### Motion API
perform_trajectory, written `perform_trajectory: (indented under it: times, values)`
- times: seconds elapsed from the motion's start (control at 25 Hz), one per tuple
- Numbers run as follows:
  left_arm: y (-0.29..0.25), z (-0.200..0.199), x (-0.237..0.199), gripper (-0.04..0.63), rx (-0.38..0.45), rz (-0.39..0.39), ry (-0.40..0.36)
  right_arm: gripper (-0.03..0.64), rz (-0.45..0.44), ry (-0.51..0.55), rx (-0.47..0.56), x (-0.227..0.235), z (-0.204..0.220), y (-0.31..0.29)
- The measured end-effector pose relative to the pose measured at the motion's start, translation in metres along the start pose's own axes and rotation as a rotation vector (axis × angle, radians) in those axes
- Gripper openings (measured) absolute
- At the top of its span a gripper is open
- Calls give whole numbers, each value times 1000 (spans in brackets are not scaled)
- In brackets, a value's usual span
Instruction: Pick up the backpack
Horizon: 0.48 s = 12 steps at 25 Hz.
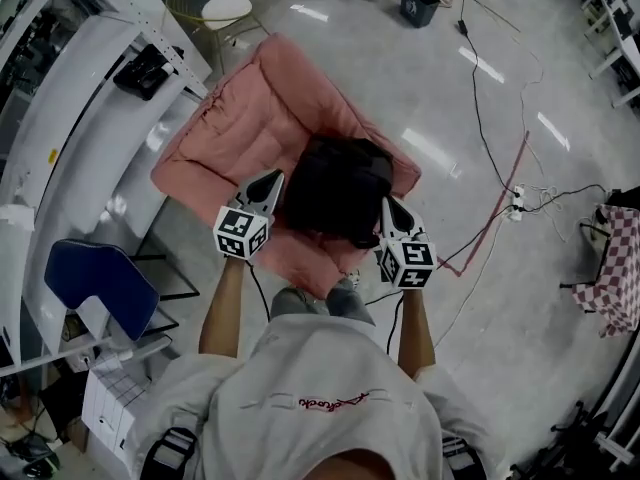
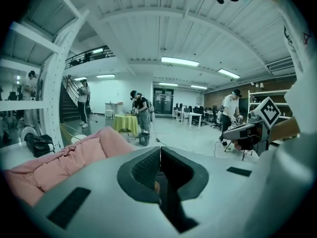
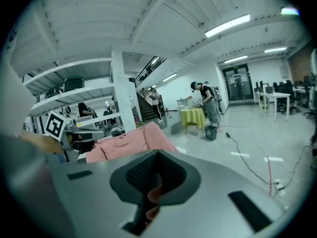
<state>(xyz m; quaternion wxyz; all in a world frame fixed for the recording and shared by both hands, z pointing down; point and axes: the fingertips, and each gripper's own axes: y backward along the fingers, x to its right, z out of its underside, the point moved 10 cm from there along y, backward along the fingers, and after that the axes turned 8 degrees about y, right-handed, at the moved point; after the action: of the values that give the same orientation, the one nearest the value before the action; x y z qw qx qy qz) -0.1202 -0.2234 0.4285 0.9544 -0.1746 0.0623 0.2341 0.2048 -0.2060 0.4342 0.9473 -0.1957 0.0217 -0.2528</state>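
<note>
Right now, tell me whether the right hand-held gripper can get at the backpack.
Probably yes. The right hand-held gripper sits close beside the black backpack on the pink armchair, with nothing between them. Its jaws look shut, so they would have to open first.

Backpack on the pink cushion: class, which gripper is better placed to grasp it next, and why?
Right, narrowly. In the head view the right gripper seems to touch the backpack; the left gripper sits just beside it. Both have shut jaws, empty.
</note>
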Motion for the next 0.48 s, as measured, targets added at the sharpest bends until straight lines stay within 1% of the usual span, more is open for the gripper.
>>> perform_trajectory:
  times: [0.08,0.2,0.32,0.48]
  values:
    - [-5,4,-11,11,-13,-7,1,20,-4,-3,-8,2,2,-11]
    - [-18,10,-26,11,-28,1,12,20,16,-9,-25,6,6,-26]
    - [-29,17,-41,11,-46,31,26,18,59,-22,-41,5,11,-38]
    - [-46,24,-57,11,-78,88,23,20,136,-41,-51,2,18,-53]
